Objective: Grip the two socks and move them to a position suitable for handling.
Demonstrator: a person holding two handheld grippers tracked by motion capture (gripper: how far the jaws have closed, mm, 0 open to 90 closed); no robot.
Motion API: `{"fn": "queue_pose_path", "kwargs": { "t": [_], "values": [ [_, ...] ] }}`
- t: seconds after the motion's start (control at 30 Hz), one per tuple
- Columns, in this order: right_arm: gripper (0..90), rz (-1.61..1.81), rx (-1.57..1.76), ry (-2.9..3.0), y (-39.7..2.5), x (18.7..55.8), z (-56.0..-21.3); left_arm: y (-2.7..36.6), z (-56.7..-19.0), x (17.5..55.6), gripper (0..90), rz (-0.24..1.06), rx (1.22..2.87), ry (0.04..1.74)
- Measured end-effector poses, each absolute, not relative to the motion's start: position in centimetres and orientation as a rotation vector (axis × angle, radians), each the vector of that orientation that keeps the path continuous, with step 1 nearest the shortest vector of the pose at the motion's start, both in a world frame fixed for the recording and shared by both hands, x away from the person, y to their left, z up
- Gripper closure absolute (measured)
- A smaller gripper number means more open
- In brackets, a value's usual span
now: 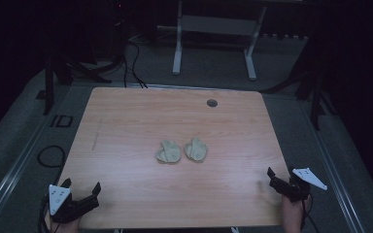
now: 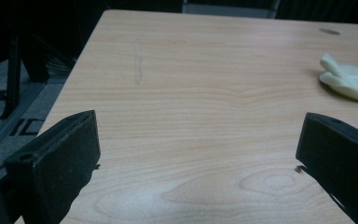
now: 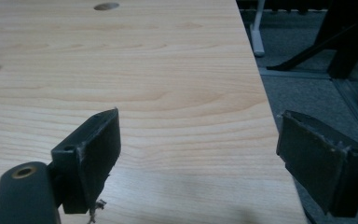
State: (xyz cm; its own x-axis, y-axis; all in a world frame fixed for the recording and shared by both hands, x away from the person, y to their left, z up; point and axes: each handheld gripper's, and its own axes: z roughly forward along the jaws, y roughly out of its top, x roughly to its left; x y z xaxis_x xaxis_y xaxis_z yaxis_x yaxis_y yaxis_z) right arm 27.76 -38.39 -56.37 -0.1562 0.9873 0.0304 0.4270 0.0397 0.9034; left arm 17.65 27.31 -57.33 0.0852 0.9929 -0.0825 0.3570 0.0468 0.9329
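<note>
My left hand-held gripper (image 1: 80, 190) and right hand-held gripper (image 1: 282, 178) rest at the near corners of the bench (image 1: 126, 121), jaws apart and empty. Farther out, mid-bench, the two pale gloves (image 1: 181, 150) lie just beside each other. I should reach inward evenly, staying low, and pinch one glove apiece.
</note>
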Motion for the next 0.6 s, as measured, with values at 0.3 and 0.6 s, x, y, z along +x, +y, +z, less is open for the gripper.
{"fn": "queue_pose_path", "kwargs": {
  "t": [0.3, 0.6],
  "values": [
    [14.4, 1.049, 1.479, 1.750, -38.3, 27.9, -55.3, 27.0, -57.2, 17.5, 0.0, 0.923, 1.488, 1.421],
    [14.2, 1.083, 1.453, 1.925, -35.9, 28.6, -55.1, 26.6, -56.8, 17.1, 0.0, 0.958, 1.443, 1.439]
  ]
}}
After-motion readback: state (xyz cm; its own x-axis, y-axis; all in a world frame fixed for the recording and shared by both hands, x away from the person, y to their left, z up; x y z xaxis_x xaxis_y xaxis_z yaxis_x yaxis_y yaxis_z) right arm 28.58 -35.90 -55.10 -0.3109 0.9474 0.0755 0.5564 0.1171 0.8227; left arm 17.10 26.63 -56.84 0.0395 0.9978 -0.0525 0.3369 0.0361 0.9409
